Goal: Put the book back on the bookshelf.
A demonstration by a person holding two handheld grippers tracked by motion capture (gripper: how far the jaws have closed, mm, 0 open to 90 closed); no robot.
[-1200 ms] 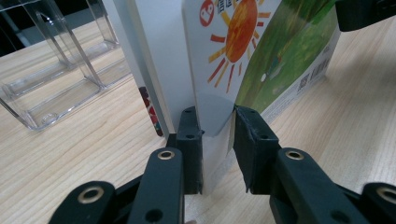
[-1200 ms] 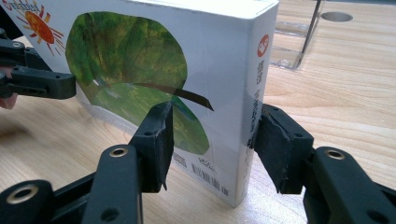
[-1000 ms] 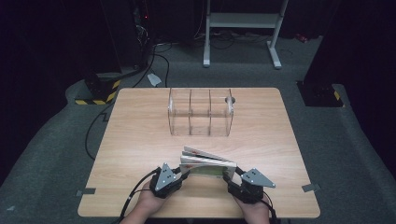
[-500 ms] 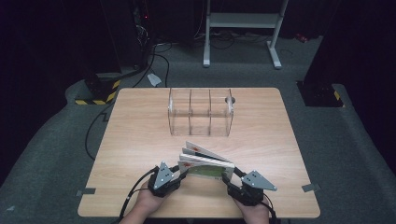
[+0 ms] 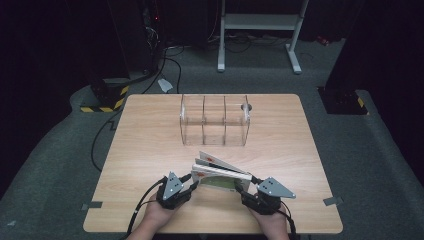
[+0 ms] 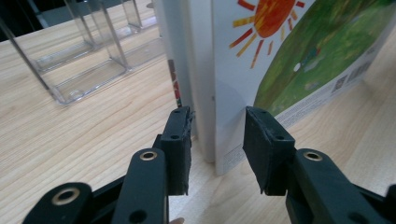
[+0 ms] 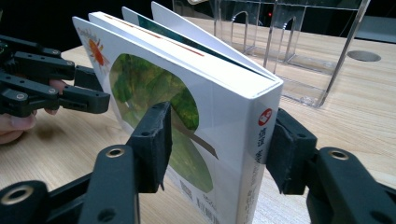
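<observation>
A small stack of thin picture books [image 5: 220, 172], the front cover showing a sun and green hill [image 6: 280, 56], stands on edge near the table's front. My right gripper [image 7: 219, 140] is shut on the stack's spine end [image 7: 261, 135], one pad on each side. My left gripper [image 6: 217, 135] straddles the other end; its jaws have just been opening, and the pads sit just off the covers with the books between them. In the high view the left gripper [image 5: 192, 181] and right gripper [image 5: 245, 187] flank the books. The books' loose ends fan apart [image 7: 154, 28].
A clear plastic organizer [image 5: 215, 120] with three upright compartments stands at the table's middle, behind the books. A round cable hole [image 5: 245, 106] lies by its far right corner. The wooden table [image 5: 150, 150] has bare surface on both sides. Cables trail off the left.
The books' left end has fanned apart a little more. Both hands stay where they were.
</observation>
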